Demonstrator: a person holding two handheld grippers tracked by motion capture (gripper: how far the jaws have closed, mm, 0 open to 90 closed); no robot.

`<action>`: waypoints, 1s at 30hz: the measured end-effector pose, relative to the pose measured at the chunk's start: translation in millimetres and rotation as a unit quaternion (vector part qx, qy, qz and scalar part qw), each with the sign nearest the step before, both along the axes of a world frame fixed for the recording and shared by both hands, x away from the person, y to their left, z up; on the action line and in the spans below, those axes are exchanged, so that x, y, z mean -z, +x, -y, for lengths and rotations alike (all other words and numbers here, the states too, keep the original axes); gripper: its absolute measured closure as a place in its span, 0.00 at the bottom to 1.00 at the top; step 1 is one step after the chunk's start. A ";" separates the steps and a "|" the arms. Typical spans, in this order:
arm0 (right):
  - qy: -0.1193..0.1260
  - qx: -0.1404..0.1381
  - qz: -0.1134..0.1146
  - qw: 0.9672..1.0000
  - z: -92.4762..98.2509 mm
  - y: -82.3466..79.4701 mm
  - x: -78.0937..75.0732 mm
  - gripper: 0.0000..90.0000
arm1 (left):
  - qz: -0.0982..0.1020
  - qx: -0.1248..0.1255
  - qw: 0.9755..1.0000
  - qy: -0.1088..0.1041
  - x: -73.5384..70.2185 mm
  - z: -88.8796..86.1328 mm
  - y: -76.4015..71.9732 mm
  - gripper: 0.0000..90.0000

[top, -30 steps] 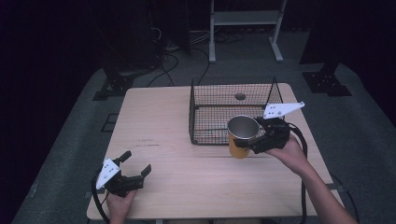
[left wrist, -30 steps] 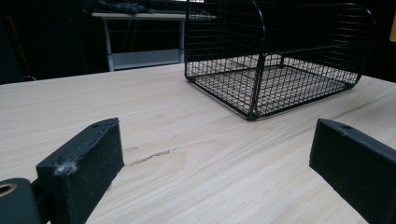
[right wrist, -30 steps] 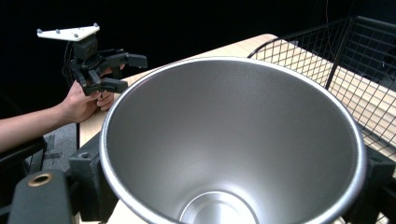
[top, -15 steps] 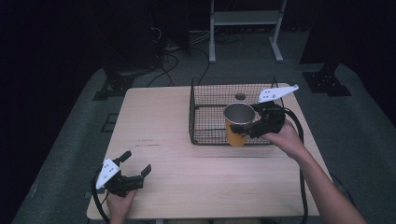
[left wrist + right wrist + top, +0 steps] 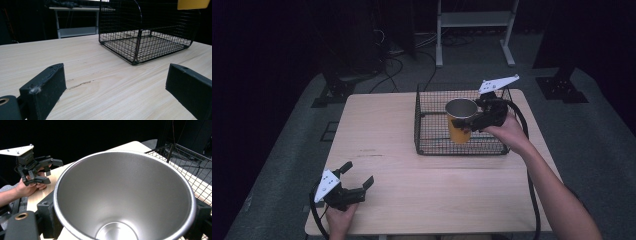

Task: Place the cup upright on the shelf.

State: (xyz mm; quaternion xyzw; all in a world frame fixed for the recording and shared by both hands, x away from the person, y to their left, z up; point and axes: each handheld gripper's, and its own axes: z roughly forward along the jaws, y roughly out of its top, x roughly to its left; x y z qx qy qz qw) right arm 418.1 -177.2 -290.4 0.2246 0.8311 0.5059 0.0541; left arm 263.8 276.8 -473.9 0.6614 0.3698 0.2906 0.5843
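Observation:
A yellow cup (image 5: 460, 121) with a silver metal inside (image 5: 125, 197) hangs upright over the black wire basket (image 5: 426, 145), and my right gripper (image 5: 472, 123) is shut on its rim and wall. The basket (image 5: 140, 47) stands on the far right part of the wooden table (image 5: 412, 170). The cup's yellow bottom (image 5: 192, 4) shows above the basket in the left gripper view. My left gripper (image 5: 360, 177) rests open at the table's near left corner, with nothing between its jaws. It also shows far off (image 5: 51, 170) in the right gripper view.
A white metal stand (image 5: 474, 20) and cables lie on the dark floor beyond the table. A thin scratch (image 5: 80, 84) marks the wood in front of the left gripper. Bare tabletop stretches between the left gripper and the basket.
My right gripper has carried the cup away from the basket's near right edge, farther back and left, until it hangs over the basket's inside. The left gripper has stayed put.

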 end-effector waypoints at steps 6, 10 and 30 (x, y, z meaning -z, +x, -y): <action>-0.007 0.002 -0.005 1.000 -4.9 13.1 1.3 0.14 | 0.000 0.000 1.000 -0.001 0.0 -0.1 -0.1 0.02; -0.011 0.003 -0.008 1.000 -7.4 19.7 3.2 0.14 | 0.000 0.001 1.000 -0.001 0.0 0.0 -0.1 0.02; -0.020 0.011 -0.021 1.000 -13.1 57.0 11.0 0.14 | 0.000 0.002 1.000 -0.003 0.0 -0.7 -0.1 0.02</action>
